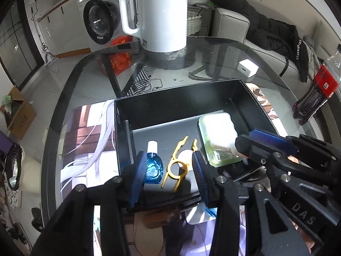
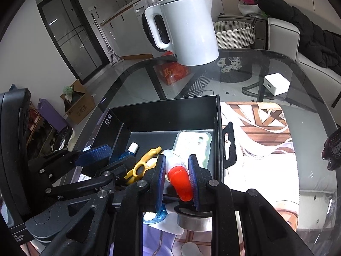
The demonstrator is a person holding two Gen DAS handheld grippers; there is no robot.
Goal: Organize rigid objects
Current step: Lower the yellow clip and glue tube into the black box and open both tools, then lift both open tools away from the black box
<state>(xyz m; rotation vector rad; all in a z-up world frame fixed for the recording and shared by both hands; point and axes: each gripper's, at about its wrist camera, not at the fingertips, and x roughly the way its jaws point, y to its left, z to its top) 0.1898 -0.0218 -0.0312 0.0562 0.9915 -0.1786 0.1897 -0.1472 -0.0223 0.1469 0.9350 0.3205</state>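
The right tool [image 2: 177, 178] is pinching a small squeeze bottle [image 2: 173, 160] by its ribbed red cap [image 2: 179, 181]; both blue pads press on the cap. The bottle's long axis runs along the tool's fingers, cap toward the wrist, translucent white body pointing ahead and down into the black box [image 2: 164, 108]. The body already reaches over the box's near wall, close to the right-hand wall, with its far end just beside or touching the pale green case [image 2: 194, 140]; which of the two cannot be told. The release therefore turns on free floor between the case and the yellow plastic puller [image 1: 177, 164].

The left tool [image 1: 168, 170] stands spread with nothing between its pads. Directly ahead of it on the box floor lie the blue glass-like bottle [image 1: 153, 168], white cap pointing to the far wall, and the yellow puller, a flat ring with two thin prongs, roughly parallel to it. Both appear rigid, light and smooth.

The box is matte black card with thin upright walls, sitting on a printed mat [image 1: 89, 138] on the glass surface [image 1: 213, 49]. A white kettle [image 1: 162, 15] stands near the far edge, well apart from the box.
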